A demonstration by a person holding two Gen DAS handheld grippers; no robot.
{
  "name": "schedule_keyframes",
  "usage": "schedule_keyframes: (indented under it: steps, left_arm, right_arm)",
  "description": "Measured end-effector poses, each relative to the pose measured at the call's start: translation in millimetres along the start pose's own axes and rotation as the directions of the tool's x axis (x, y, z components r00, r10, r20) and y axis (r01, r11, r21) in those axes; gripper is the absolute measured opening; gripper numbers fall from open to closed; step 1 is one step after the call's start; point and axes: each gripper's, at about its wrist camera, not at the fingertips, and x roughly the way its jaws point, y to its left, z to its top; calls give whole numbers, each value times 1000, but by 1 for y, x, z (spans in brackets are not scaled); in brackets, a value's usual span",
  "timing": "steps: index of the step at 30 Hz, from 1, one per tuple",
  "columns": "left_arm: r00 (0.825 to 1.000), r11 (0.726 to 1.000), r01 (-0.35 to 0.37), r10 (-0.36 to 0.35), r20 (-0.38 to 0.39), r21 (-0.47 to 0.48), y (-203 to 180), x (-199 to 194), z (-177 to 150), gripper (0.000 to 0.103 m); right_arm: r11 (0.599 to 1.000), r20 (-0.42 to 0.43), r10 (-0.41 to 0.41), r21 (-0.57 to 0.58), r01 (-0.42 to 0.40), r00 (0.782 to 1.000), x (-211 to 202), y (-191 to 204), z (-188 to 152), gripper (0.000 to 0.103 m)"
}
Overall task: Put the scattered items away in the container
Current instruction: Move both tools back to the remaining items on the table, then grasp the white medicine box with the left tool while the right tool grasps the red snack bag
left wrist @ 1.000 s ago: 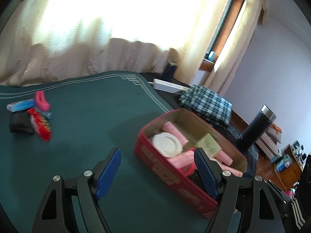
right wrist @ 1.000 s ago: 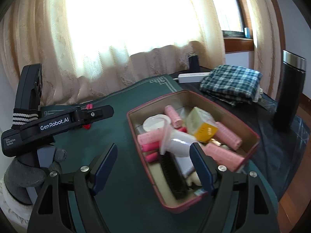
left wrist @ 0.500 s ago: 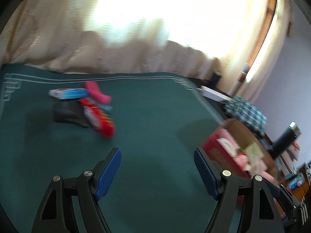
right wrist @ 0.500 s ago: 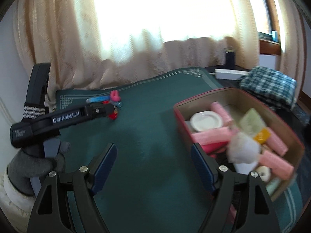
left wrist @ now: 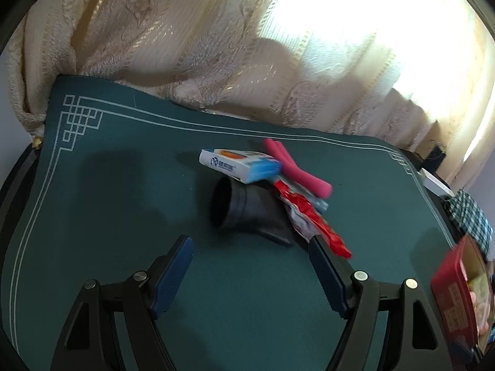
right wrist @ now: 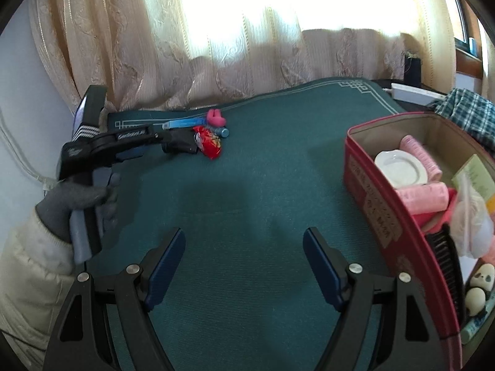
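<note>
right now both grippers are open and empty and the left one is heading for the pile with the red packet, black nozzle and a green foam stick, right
One thing is off: the foam stick is pink, not green, as the left wrist view shows. The rest holds: the left gripper and right gripper are open and empty, and the left one faces the pile with the red packet and black nozzle.

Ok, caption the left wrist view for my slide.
Open left gripper nears a pile on the green mat: black nozzle, red packet, white box.
</note>
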Motion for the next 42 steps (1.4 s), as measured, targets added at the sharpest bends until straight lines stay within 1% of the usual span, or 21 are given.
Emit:
schedule_keyframes:
  steps: [7, 11, 14, 16, 19, 21, 23, 26, 28, 31, 32, 33, 35, 36, 39, 42]
  left_arm:
    - [1000, 1000, 10, -11, -15, -23, 6, 24, 12, 79]
    - [1000, 1000, 4, -3, 6, -27, 10, 25, 21, 79]
    - [999, 1000, 3, -2, 41, -5, 13, 26, 34, 79]
    - [997, 999, 29, -31, 67, 25, 15, 28, 45, 79]
    - [995, 997, 62, -66, 72, 52, 18, 35, 63, 79]
    - [992, 991, 100, -106, 62, 90, 16, 43, 75, 79]
    - [992, 984, 116, -123, 42, 139, 12, 53, 84, 79]
    - [993, 971, 118, -120, -3, 206, 3, 69, 88, 79]
    - [992, 958, 123, -116, -40, 261, -3, 79, 87, 79]
    - [996, 940, 81, -62, -68, 331, -10, 91, 82, 79]
    - [997, 934, 49, -28, -65, 353, -12, 95, 79, 79]
    - [998, 933, 39, -16, -68, 358, -12, 97, 77, 79]
    - [996, 943, 65, -42, -78, 326, -7, 100, 75, 72]
    - [995, 951, 78, -55, -84, 299, -1, 100, 74, 57]
    - [996, 963, 71, -55, -70, 259, 7, 96, 69, 56]
    - [996, 968, 82, -72, -50, 238, 11, 84, 60, 56]
  right_arm:
    - [1000, -21, 9, 0, -9, 1000, 13, -4, 2, 81]
    - [1000, -38, 16, -4, -16, 999, 18, -4, 0, 81]
    - [1000, -49, 21, -4, -21, 999, 21, -4, -1, 81]
    - [1000, -55, 24, -3, -24, 998, 24, -4, -2, 81]
    - [1000, -66, 24, -2, -24, 998, 28, -5, -3, 81]
    - [1000, -77, 26, 3, -26, 997, 31, -6, -3, 81]
    - [999, -82, 32, 12, -31, 996, 33, -7, -3, 81]
    - [999, -90, 38, 20, -36, 995, 35, -8, -3, 81]
    - [999, -96, 42, 21, -40, 994, 38, -8, -3, 81]
    - [999, -103, 46, 24, -44, 994, 39, -9, -3, 81]
    - [999, -103, 47, 26, -44, 994, 39, -9, -3, 81]
    - [999, -103, 47, 27, -45, 994, 39, -10, -3, 81]
    - [999, -104, 47, 30, -44, 994, 40, -10, -2, 81]
    - [999, -103, 47, 30, -44, 994, 40, -10, -2, 81]
    - [999, -102, 45, 28, -42, 994, 39, -9, -2, 81]
    - [999, -100, 43, 32, -40, 994, 38, -8, -2, 81]
